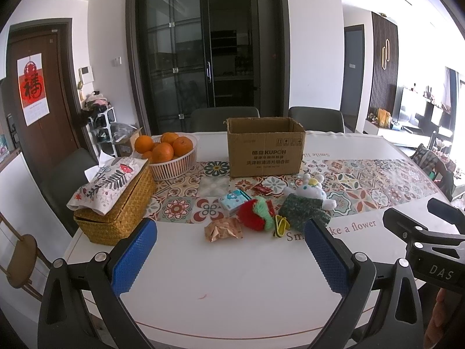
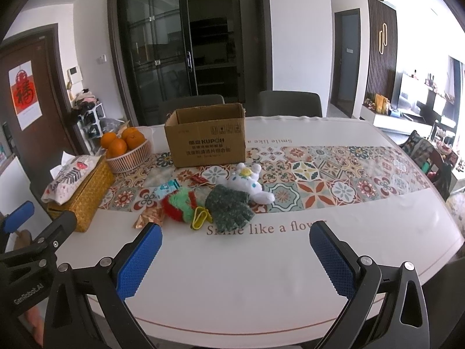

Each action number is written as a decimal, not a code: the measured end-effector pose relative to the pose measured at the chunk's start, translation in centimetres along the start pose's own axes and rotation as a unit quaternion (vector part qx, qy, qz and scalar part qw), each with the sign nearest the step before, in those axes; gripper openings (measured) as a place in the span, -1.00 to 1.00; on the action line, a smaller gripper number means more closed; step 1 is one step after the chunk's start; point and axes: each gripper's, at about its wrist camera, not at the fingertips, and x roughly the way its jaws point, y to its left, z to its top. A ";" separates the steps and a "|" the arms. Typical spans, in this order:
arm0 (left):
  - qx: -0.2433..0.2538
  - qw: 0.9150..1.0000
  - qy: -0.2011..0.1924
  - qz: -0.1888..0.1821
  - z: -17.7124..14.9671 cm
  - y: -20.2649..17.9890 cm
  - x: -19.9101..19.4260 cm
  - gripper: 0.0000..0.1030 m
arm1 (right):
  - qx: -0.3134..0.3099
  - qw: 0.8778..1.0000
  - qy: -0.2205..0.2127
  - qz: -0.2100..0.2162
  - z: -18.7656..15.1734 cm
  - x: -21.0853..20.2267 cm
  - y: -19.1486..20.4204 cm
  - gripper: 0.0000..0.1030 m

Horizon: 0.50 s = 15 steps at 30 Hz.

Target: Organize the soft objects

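A white plush bunny (image 1: 312,190) (image 2: 250,183), a dark green knitted glove (image 1: 302,212) (image 2: 229,206) and a red and green fuzzy strawberry toy (image 1: 255,213) (image 2: 180,206) lie together mid-table. An open cardboard box (image 1: 264,151) (image 2: 207,139) stands behind them. My left gripper (image 1: 231,232) is open and empty, in front of the pile. My right gripper (image 2: 237,235) is open and empty, also short of the pile. The right gripper also shows at the right edge of the left wrist view (image 1: 421,226).
A white basket of oranges (image 1: 171,157) (image 2: 128,151) and a wicker tissue box (image 1: 116,203) (image 2: 78,189) stand at the left. A tissue packet (image 1: 234,202), a gold wrapper (image 1: 222,229), a yellow clip (image 1: 280,224) and a red packet (image 1: 261,188) lie by the toys. Chairs stand behind the table.
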 end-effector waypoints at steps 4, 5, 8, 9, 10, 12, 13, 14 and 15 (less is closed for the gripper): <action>0.000 1.000 0.000 0.000 -0.1 0.0 0.0 1.00 | 0.000 1.000 0.000 0.000 0.0 0.0 0.0 1.00; -0.001 1.000 0.000 -0.001 0.0 0.0 0.0 1.00 | 0.000 1.000 0.000 -0.001 0.0 0.0 0.0 1.00; 0.001 1.000 0.000 -0.002 0.1 -0.2 0.1 1.00 | -0.001 1.000 0.000 -0.001 0.0 0.0 0.0 1.00; 0.001 1.000 0.000 -0.002 0.2 -0.3 0.1 1.00 | 0.000 1.000 0.000 0.000 0.0 0.0 0.0 1.00; 0.001 1.000 0.000 -0.001 0.1 -0.3 0.1 1.00 | -0.001 1.000 -0.001 0.000 0.0 -0.1 0.0 1.00; 0.001 1.000 0.000 -0.002 0.3 -0.5 0.1 1.00 | 0.000 1.000 -0.001 0.000 0.1 -0.1 -0.1 1.00; 0.002 1.000 0.000 -0.003 0.2 -0.5 0.1 1.00 | -0.001 1.000 -0.002 0.000 0.1 -0.1 0.0 1.00; 0.002 1.000 0.000 -0.003 0.2 -0.5 0.1 1.00 | -0.001 1.000 -0.001 0.000 0.1 -0.1 0.0 1.00; 0.002 1.000 0.000 -0.003 0.3 -0.6 0.2 1.00 | -0.001 1.000 -0.001 0.000 0.1 -0.1 0.0 1.00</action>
